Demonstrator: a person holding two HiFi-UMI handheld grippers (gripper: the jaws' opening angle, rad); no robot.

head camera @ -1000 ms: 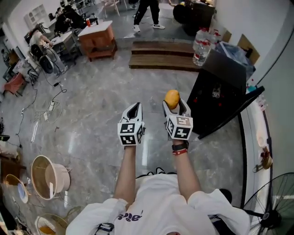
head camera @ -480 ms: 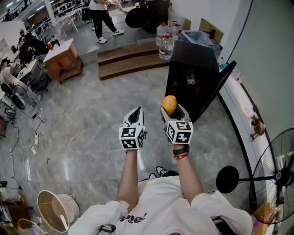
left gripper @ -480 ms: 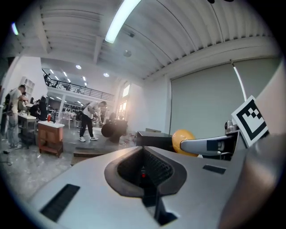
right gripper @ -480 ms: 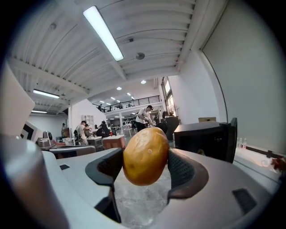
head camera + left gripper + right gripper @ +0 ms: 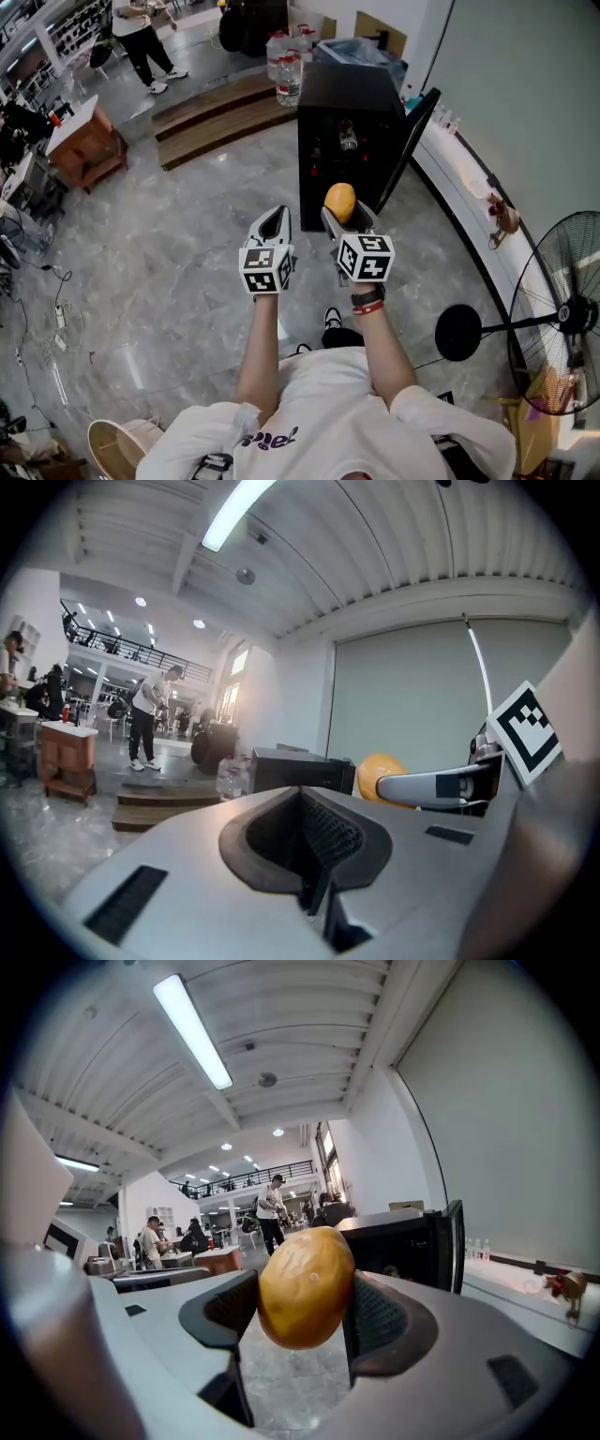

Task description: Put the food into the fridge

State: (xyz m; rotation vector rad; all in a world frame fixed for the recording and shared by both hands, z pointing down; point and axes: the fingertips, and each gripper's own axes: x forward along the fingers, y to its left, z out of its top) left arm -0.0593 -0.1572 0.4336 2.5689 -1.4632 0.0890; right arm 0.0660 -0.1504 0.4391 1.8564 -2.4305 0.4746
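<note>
The right hand-held gripper (image 5: 343, 221) clamped a yellow-orange fruit (image 5: 339, 201) between its pads, in the air in front of the black mini fridge (image 5: 349, 82), whose door (image 5: 413, 133) stood open; the left hand-held gripper (image 5: 272, 220) beside it was closed and empty.

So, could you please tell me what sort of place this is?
Probably a large open workshop or lab hall: polished stone floor, work desks at the far left, and a black mini fridge standing open.
</note>
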